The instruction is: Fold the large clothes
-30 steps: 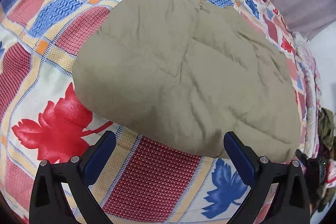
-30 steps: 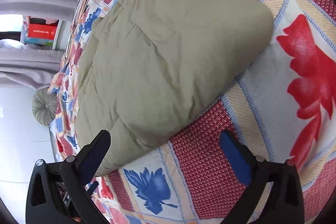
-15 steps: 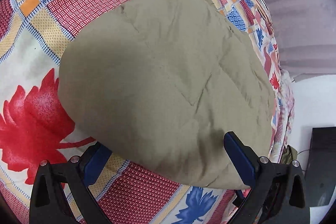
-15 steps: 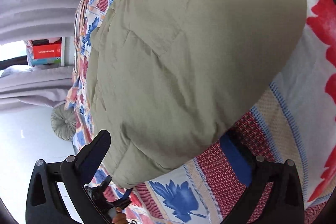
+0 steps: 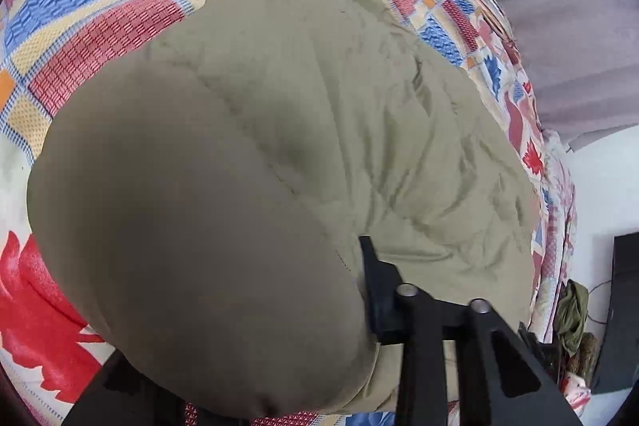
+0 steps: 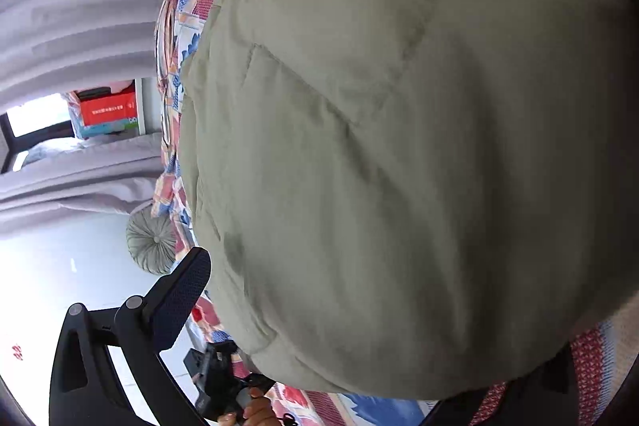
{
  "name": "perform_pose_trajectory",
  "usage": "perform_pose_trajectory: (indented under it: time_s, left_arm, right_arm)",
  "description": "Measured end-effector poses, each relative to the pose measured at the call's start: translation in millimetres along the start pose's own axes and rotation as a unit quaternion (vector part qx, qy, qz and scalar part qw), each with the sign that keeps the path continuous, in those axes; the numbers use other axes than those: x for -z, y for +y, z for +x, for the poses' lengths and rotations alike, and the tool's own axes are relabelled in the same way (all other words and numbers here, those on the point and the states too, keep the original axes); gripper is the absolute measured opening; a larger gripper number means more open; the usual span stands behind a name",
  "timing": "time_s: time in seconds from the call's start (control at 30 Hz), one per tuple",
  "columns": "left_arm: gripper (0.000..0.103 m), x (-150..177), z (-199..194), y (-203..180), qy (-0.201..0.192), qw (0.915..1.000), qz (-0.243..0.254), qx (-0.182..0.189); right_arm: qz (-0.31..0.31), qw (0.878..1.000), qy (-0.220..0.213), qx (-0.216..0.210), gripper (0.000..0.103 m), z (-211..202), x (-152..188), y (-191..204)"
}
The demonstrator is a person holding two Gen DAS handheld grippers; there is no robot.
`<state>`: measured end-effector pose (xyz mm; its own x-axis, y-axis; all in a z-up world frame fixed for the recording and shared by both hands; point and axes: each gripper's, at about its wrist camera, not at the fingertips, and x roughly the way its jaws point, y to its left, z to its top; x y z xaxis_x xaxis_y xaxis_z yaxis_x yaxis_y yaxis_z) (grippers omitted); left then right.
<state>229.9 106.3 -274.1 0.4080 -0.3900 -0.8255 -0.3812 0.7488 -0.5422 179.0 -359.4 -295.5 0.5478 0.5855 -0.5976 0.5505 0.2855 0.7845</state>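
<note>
A padded olive-green garment (image 5: pixel 279 154) lies folded on a bed with a red, blue and cream patterned cover (image 5: pixel 80 6). In the left wrist view its near edge bulges between my fingers; the right finger (image 5: pixel 379 282) presses against the fabric and the left finger is hidden under it. My left gripper (image 5: pixel 247 338) is shut on that edge. In the right wrist view the garment (image 6: pixel 399 146) fills the frame. My right gripper (image 6: pixel 359 326) has its left finger (image 6: pixel 179 298) clear of the cloth and the right finger hidden beneath it; it looks open around the edge.
Grey curtains (image 6: pixel 72 18) hang beyond the bed. A round grey cushion (image 6: pixel 153 244) sits on the white floor by the bed edge. A red box (image 6: pixel 108 108) stands on a sill. A dark cabinet (image 5: pixel 623 306) and green cloth (image 5: pixel 573 314) are at the bed's right.
Both grippers moved forward onto the garment's near edge. The left gripper closed on it and the fabric has bunched up and lifted. The right gripper now straddles the edge.
</note>
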Motion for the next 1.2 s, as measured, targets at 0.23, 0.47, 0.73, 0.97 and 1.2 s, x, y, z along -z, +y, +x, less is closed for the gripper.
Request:
perform_pose_trajectory:
  time_s: [0.23,0.47,0.73,0.97,1.2]
  left_arm:
    - [0.018,6.2,-42.3,-25.2,-0.032,0.9967,0.075,-0.005]
    - [0.018,38.7,-89.5,-17.1,-0.025,0.994,0.107,0.006]
    - [0.018,112.5,-134.1,38.7,0.019,0.9951,0.097,0.001]
    - [0.019,172.8,-143.6,95.3,0.073,0.9946,0.072,-0.017]
    - [0.022,179.5,-157.4,112.7,0.09,0.9934,0.067,-0.024]
  right_arm:
    - [-0.01,1.0,-0.004,-0.007,0.027,-15.2,4.5,7.5]
    - [-0.048,0.999,0.01,-0.009,0.025,-45.5,30.2,16.4]
    - [-0.042,0.998,0.04,0.005,0.025,-81.2,93.0,-17.6]
    - [0.002,0.997,0.067,0.024,0.025,-100.5,137.9,-69.1]
    - [0.002,0.995,0.076,0.063,0.038,-93.8,138.5,-71.4]
